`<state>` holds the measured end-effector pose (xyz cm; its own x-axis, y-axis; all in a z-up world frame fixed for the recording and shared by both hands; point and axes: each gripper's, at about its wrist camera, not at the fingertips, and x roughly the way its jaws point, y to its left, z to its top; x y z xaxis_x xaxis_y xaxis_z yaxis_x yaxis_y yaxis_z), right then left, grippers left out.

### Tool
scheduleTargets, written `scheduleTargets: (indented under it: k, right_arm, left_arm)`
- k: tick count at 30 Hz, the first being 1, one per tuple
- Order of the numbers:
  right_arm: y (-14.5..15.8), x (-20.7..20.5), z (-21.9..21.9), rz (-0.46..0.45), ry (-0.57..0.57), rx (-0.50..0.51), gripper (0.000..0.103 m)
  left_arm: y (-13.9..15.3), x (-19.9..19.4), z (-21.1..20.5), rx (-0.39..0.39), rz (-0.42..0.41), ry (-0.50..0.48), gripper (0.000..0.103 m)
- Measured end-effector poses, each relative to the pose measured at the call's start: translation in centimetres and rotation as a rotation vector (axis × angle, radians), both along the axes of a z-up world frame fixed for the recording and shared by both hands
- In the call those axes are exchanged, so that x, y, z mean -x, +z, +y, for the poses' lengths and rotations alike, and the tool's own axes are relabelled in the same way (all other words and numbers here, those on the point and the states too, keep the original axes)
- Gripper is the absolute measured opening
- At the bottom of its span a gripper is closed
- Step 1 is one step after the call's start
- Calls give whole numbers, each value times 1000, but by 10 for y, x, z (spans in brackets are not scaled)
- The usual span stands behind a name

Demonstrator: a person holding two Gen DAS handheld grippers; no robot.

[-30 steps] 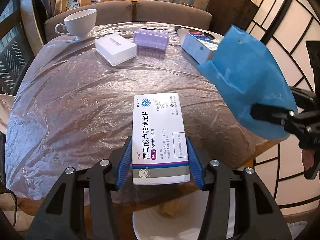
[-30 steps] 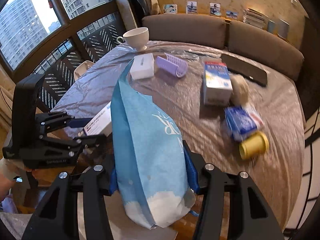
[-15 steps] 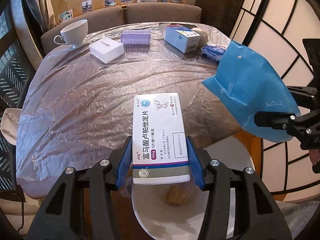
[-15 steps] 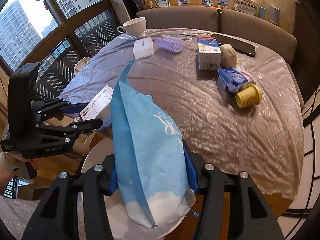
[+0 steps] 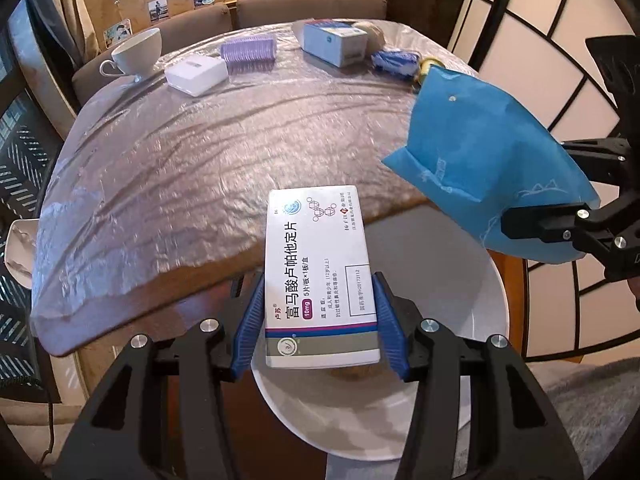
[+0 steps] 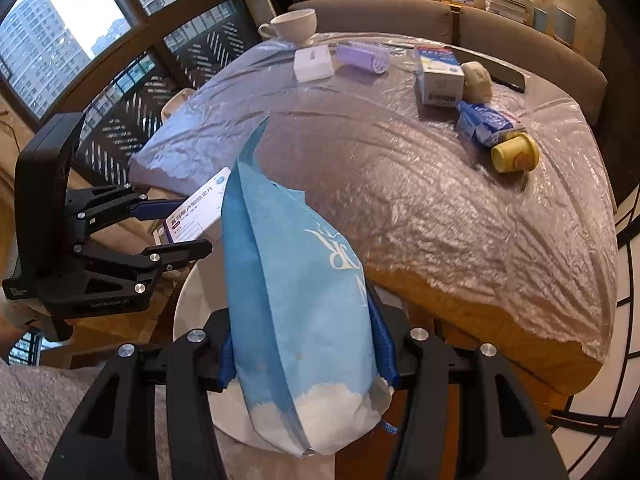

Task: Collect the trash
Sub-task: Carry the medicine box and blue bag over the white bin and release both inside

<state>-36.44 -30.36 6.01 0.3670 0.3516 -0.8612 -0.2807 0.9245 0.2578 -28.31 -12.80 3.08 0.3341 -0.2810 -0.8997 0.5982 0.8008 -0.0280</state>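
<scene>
Table [image 5: 192, 184], wrapped in clear plastic film, lies ahead of both tools and beyond their fingertips; its near edge sits just past the held items. White round bin [image 5: 452, 320] stands below the left tool and beneath the table edge, open at the top, with a small brown scrap partly visible inside; in the right wrist view the same bin [image 6: 192, 304] shows below and left of the right tool.

Blue paper bag [image 6: 296, 320] is pinched by the right tool [image 6: 306, 354], pads pressed on its two sides, the bag standing upright out of the jaws. Medicine box [image 5: 320, 276] is pinched by the left tool [image 5: 320, 320], blue pads flat on its long edges, its far end projecting forward over the bin rim and table edge.

Remaining items ahead on the table, far from both tools: white cup [image 6: 294, 24], white box [image 6: 314, 64], purple roller [image 6: 362, 56], carton [image 6: 438, 76], blue wrapper [image 6: 486, 122], yellow cup [image 6: 516, 154].

Assessment: step in hand appears to be disposal of both held items. Recommended practice: bring each tool squarely over the bin opening before spreading the jaws, tilt the box end-down so it clears the rim, and release one item at a time, since the two tools are close together and the bag could foul the box.
</scene>
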Motion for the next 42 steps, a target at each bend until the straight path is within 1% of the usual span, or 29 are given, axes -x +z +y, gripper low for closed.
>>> scheduleTargets:
  k: [9,17,29,42]
  right_arm:
    - [-12,15,9,47,39,5,52]
    - [-25,24,13,82,51,14,52]
    - [-51,32,21,135,61,46,52]
    - [-82,27,26,184,64,78,52]
  left_arm:
    - [-11,21,-2,-36,26,-37,53]
    - [-27,30,1,-68,53,-48,53]
    - [-55,32,-1,-119,88,-58,53]
    - [-86,25,-8,-174,131,-71,53]
